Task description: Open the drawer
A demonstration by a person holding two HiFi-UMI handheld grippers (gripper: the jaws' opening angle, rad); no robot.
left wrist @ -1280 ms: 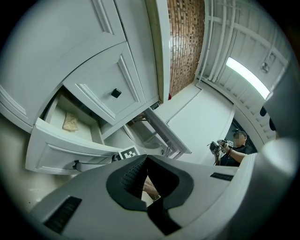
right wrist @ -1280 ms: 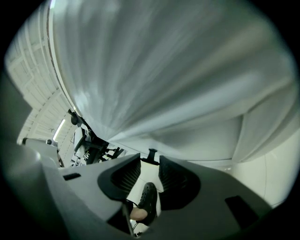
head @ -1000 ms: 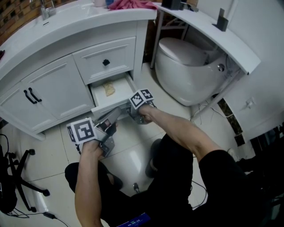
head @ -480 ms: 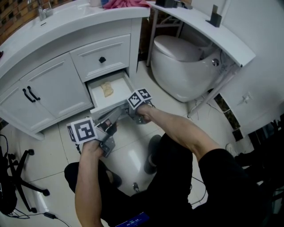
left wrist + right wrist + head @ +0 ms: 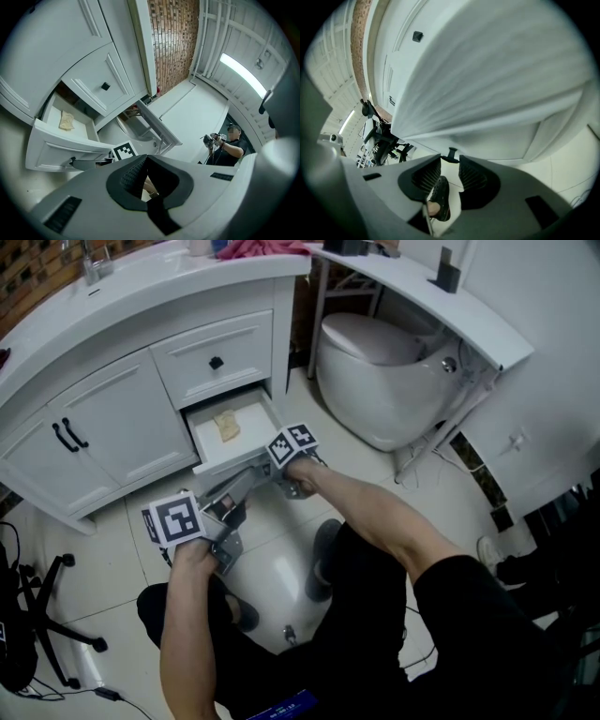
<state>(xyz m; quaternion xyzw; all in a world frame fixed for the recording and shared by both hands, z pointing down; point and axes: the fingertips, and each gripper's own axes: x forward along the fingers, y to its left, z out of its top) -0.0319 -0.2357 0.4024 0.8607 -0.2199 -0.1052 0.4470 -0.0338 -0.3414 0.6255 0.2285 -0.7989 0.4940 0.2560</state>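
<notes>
The white vanity's lower drawer stands pulled out, with a beige scrap lying inside. My right gripper reaches to the drawer front from the right. In the right gripper view the white drawer front fills the frame, and the right gripper is shut on the small black drawer knob at its fingertips. My left gripper hangs lower left of the drawer, apart from it. Its jaws are shut with nothing held. The open drawer also shows in the left gripper view.
An upper drawer with a black knob stays closed above; cabinet doors sit to the left. A toilet stands to the right, a chair base at lower left. A person stands in the distance.
The whole scene has slid slightly left and up in the head view. Both grippers keep about the same places by the drawer, and the drawer's opening looks much the same.
</notes>
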